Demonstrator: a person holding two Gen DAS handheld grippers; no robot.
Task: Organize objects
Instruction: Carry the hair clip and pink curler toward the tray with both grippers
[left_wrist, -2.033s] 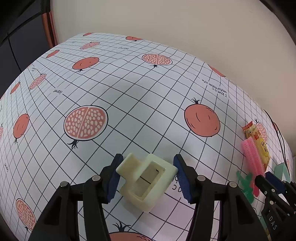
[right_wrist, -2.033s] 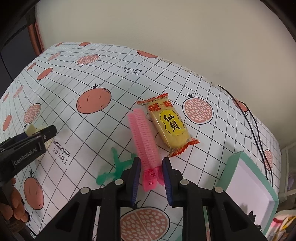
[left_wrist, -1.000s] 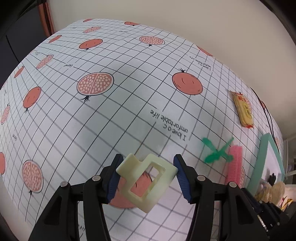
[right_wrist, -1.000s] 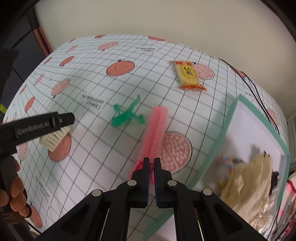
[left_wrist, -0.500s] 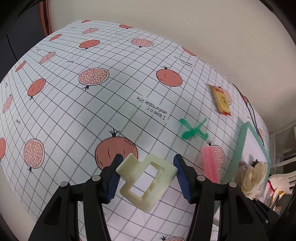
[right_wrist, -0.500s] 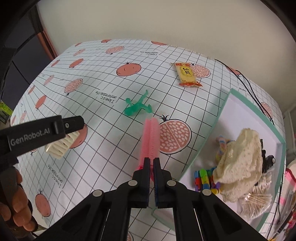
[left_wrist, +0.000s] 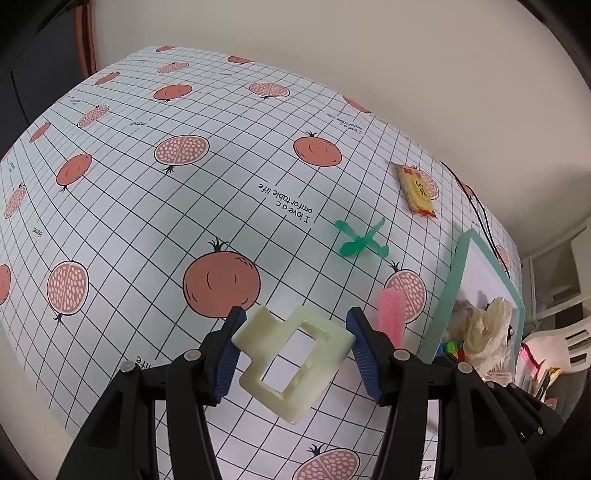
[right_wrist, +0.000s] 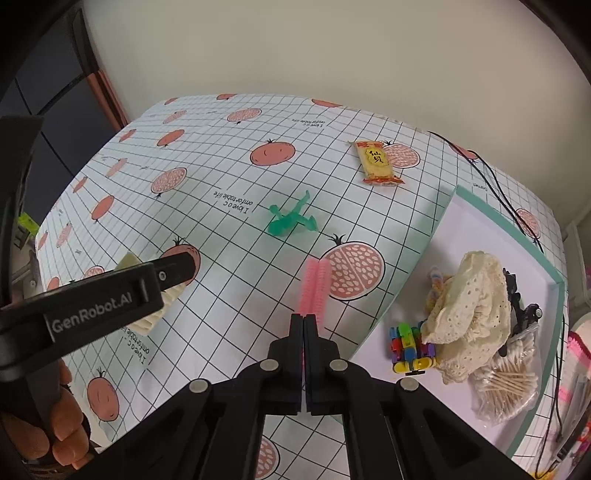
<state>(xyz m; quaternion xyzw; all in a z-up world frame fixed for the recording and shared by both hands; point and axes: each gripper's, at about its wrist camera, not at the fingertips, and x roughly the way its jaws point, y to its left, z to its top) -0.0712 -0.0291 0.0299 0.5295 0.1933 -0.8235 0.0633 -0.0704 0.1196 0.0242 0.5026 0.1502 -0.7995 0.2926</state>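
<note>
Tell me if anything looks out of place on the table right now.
Two items lie loose on the tablecloth, outside the tray: the green toy figure and the yellow snack packet. Nothing looks spilled or damaged.

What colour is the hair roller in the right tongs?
Pink: the hair roller, clearest in the right wrist view.

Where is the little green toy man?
In both wrist views, the green toy man lies on the tablecloth, between the yellow snack packet and the held pink roller.
</note>
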